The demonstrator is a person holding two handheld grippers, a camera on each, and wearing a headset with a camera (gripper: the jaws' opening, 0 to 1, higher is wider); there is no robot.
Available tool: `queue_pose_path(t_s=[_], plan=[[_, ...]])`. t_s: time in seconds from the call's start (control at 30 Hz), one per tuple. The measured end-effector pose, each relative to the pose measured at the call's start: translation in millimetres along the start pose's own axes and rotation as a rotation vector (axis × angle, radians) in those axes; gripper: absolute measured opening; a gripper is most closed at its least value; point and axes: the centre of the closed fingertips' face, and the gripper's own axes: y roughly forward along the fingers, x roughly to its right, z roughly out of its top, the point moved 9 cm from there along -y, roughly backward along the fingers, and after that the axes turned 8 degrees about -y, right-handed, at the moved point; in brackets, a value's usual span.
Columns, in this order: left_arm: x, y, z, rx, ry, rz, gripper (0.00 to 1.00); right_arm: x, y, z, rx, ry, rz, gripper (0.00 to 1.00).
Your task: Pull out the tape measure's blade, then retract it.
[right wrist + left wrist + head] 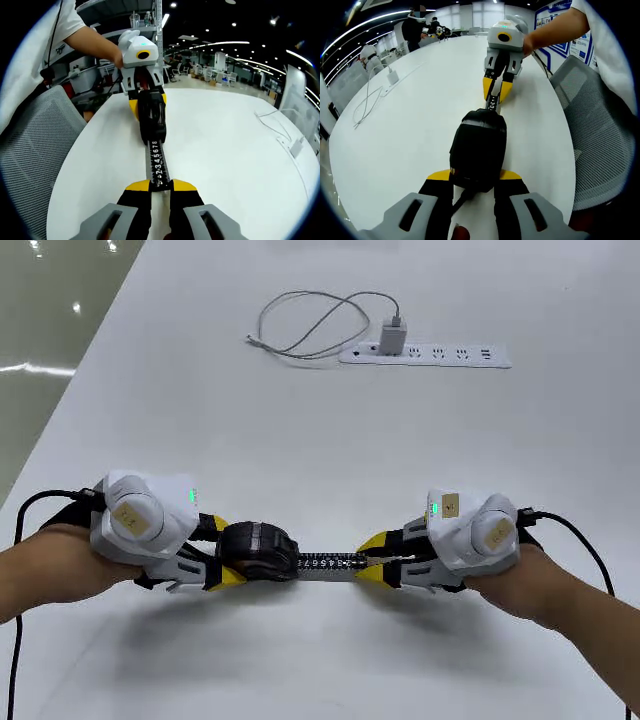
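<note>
A black tape measure case [258,549] rests just above the white table, with my left gripper [228,551] shut on it; in the left gripper view the case [478,149] sits between the yellow-tipped jaws [475,175]. A short length of dark blade [332,563] with white numbers runs from the case to my right gripper [370,558], which is shut on the blade's end. In the right gripper view the blade [157,163] leads from my right gripper [160,186] to the case [152,116].
A white power strip [430,355] with a plugged charger [392,338] and a coiled white cable [305,325] lies at the far side of the table [300,440]. A mesh chair [600,135] stands beside the table edge. People stand far off in the room.
</note>
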Motion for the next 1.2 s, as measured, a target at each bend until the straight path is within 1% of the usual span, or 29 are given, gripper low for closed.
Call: queue_pose_path(t_s=[0.37,0.9,1.2], plan=[[0.6,0.3,0.8,-0.003,0.002,-0.001,0.26,-1.5,-10.0,-7.1,-0.016,0.004,-0.014,0.09],[1.0,0.3,1.5,-0.009,0.004,-0.002,0.26,-1.1,-22.7,-11.8,-0.039,-0.010,-0.021,0.09],[0.5,0.5,1.6,-0.010,0.004,-0.001,0.26,-0.1,-30.0,-17.2,-0.053,-0.008,-0.025,0.09]])
